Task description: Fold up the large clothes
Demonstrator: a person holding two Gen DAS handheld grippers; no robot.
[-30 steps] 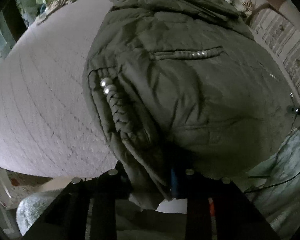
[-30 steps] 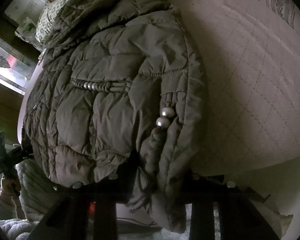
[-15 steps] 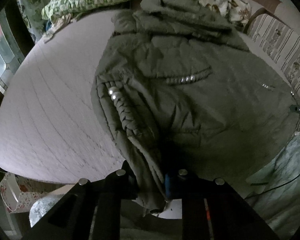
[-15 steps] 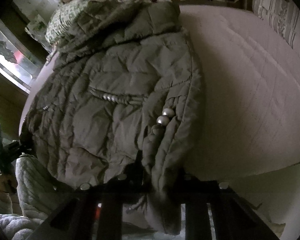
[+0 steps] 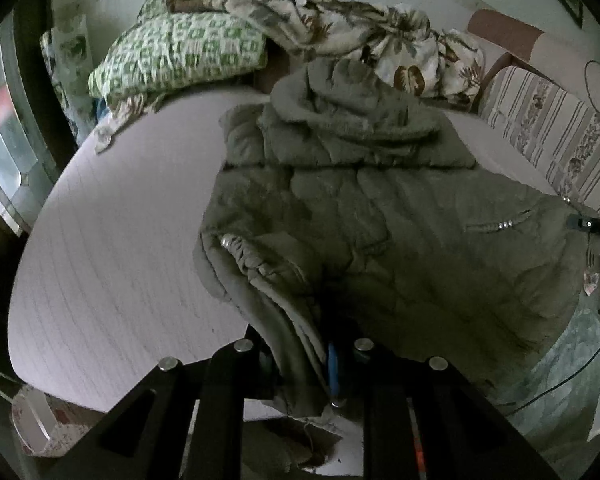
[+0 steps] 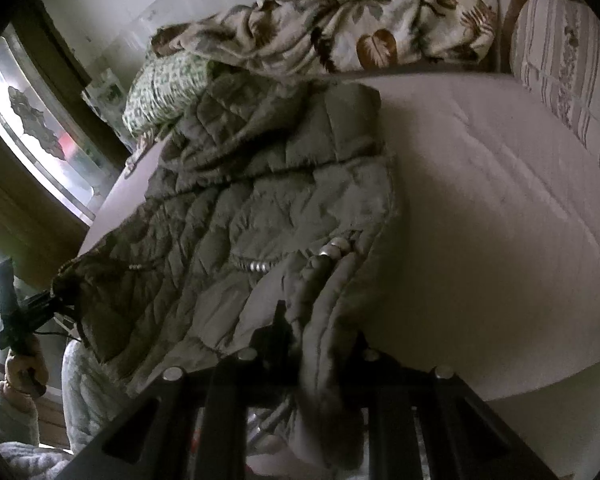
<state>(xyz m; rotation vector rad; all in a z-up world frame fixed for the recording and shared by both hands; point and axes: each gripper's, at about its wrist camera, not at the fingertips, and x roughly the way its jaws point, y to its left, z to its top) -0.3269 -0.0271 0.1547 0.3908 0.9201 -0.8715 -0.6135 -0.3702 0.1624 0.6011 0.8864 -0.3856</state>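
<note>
I am holding the big olive quilted jacket (image 5: 400, 232) with both claws at its near hem, and it is lying spread on the bed (image 5: 112, 264), with the hood end toward the pillows. My left claw (image 5: 300, 364) is closed tight on a bunch of the hem fabric; the cloth is hanging down between its two black fingers. My right claw (image 6: 312, 364) is closed in the same way on the other corner of the hem, and a thick fold of the jacket is passing between its fingers and drooping below them. The jaws of the right claw have just been closing, with the fabric between them.

In the left wrist view the near edge of the jacket is rising off the pale lilac mattress cover, and a gathered band with shiny beads (image 5: 230, 242) is showing on the left side of the garment. A pocket with a row of small metal studs (image 5: 500, 225) is lying more to the right. In the right wrist view the same kind of beads (image 6: 332, 250) is sitting beside the right border of the jacket.

Behind the jacket a green and white patterned pillow (image 5: 180, 52) is lying, and a blanket with brown leaf print (image 6: 360, 28) is crumpled beside it. A striped cushion (image 6: 568, 80) is standing at the right edge of the bed.
</note>
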